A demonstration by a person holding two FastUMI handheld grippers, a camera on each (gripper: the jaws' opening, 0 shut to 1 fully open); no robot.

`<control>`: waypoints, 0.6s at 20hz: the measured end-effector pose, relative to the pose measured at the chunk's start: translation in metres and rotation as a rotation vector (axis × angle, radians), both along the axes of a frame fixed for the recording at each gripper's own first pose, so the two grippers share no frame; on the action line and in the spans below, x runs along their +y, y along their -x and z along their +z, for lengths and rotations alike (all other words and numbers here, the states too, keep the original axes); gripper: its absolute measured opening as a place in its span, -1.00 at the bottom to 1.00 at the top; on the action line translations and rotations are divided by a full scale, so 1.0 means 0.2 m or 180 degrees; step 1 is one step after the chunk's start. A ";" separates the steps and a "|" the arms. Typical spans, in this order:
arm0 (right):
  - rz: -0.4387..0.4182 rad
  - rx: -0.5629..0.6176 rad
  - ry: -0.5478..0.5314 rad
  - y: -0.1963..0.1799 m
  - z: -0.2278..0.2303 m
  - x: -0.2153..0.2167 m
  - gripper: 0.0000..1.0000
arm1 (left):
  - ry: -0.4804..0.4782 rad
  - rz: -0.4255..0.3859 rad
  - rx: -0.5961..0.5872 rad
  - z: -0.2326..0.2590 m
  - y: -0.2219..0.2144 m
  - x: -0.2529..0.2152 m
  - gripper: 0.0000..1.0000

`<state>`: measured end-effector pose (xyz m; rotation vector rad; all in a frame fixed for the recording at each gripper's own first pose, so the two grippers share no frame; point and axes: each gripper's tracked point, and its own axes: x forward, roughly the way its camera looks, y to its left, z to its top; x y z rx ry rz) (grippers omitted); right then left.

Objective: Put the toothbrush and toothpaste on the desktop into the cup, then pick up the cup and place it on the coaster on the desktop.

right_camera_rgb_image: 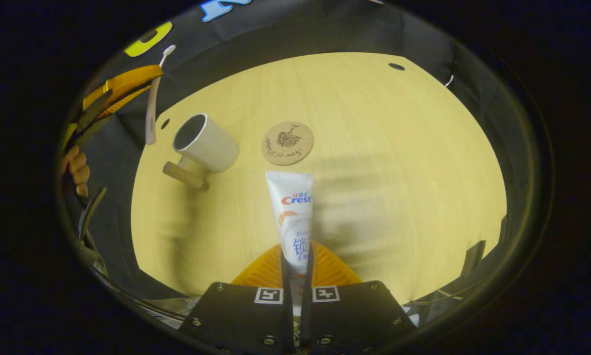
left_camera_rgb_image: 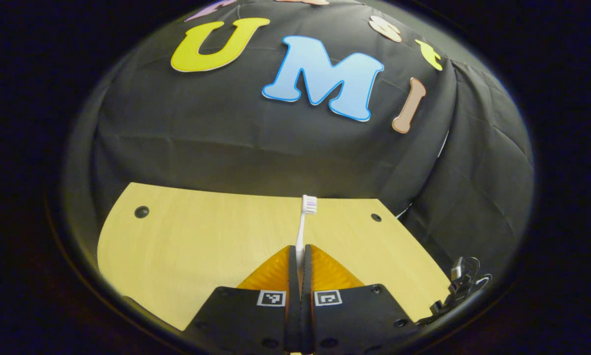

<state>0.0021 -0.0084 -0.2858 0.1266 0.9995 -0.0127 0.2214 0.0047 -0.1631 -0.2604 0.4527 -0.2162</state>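
**Both items gripped, cup lies toward the left-hand side**

Desktop (right_camera_rgb_image: 374,148): pale wood, seen from above in the right gripper view. Cup (right_camera_rgb_image: 204,143) stands upright near its left edge, mouth open, wooden handle pointing toward me. Coaster (right_camera_rgb_image: 288,143) sits just beside the cup on its right, apart from it, nearer the middle of the desktop.

My right gripper (right_camera_rgb_image: 295,261) pinches the toothpaste tube (right_camera_rgb_image: 291,212) low on its body; the tube's long axis runs straight ahead along my fingers, toward the gap between cup and coaster. Cup mouth is ahead and to the left of the tube.

My left gripper (left_camera_rgb_image: 300,259) is pressed on the toothbrush (left_camera_rgb_image: 302,227), bristle head up and forward. In the right gripper view, that gripper hangs above the desktop's left edge, the brush handle's lower end just beside the cup mouth. Judgement: left hand is nearer, so the brush looks set to drop in first.
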 end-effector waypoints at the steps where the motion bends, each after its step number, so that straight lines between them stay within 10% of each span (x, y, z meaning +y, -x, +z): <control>1: -0.0036 -0.0009 -0.0008 0.01 0.01 -0.01 -0.86 | -0.0001 -0.0041 -0.0015 -0.02 -0.03 -0.01 -0.87; 12: -0.0326 -0.0178 -0.0056 0.02 0.13 -0.13 -0.86 | -0.0217 -0.0107 0.0206 -0.40 -0.12 -0.05 -0.86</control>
